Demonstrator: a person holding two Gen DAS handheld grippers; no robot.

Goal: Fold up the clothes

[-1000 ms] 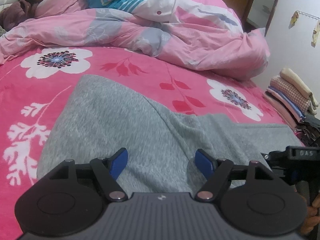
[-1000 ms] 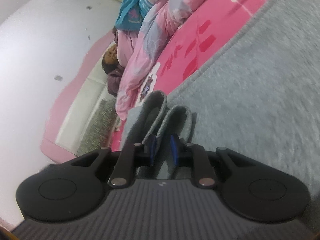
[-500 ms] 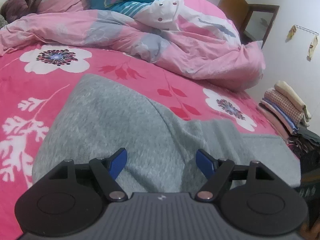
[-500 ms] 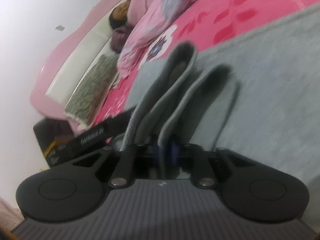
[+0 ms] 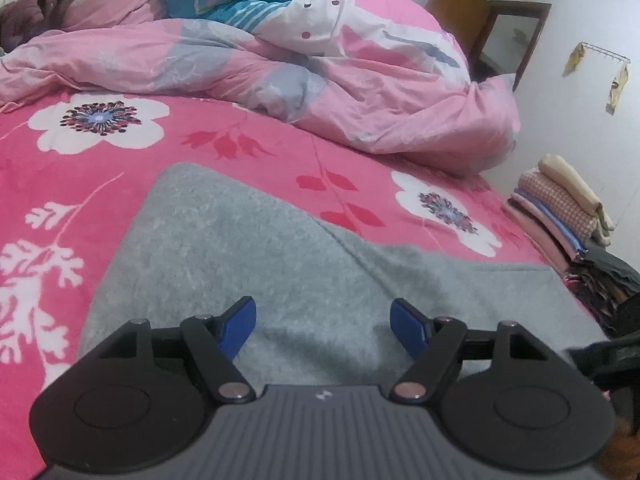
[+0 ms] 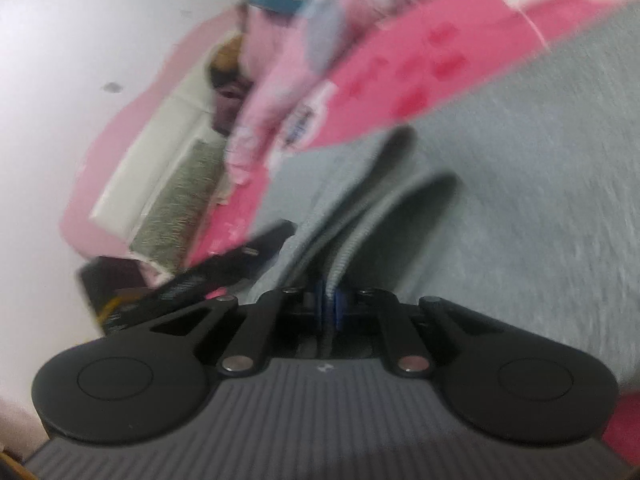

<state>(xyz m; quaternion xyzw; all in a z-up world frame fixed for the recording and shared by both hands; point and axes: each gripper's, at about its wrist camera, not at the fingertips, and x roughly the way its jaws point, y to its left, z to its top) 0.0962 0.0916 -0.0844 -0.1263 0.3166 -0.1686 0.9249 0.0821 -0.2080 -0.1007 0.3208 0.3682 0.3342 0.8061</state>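
A grey knit garment (image 5: 248, 256) lies spread on the pink flowered bedsheet (image 5: 80, 168). My left gripper (image 5: 323, 326) hovers low over its near part, open, with nothing between the blue pads (image 5: 236, 326). In the blurred right wrist view, my right gripper (image 6: 329, 307) is shut on a ribbed grey edge of the garment (image 6: 360, 224), which stands up in two folds ahead of the fingers. The rest of the grey garment (image 6: 540, 200) stretches to the right. A dark part of the left gripper (image 6: 224, 272) shows at the left of that view.
A rumpled pink duvet (image 5: 320, 80) and a person lying under it fill the far side of the bed. A stack of folded clothes (image 5: 560, 208) sits at the bed's right edge, with dark clothing below it. A wooden cabinet (image 5: 480, 12) stands by the wall.
My right gripper has swung with the grey edge still pinched, and its view has tilted and blurred. The left gripper has shifted slightly over the garment and stays open.
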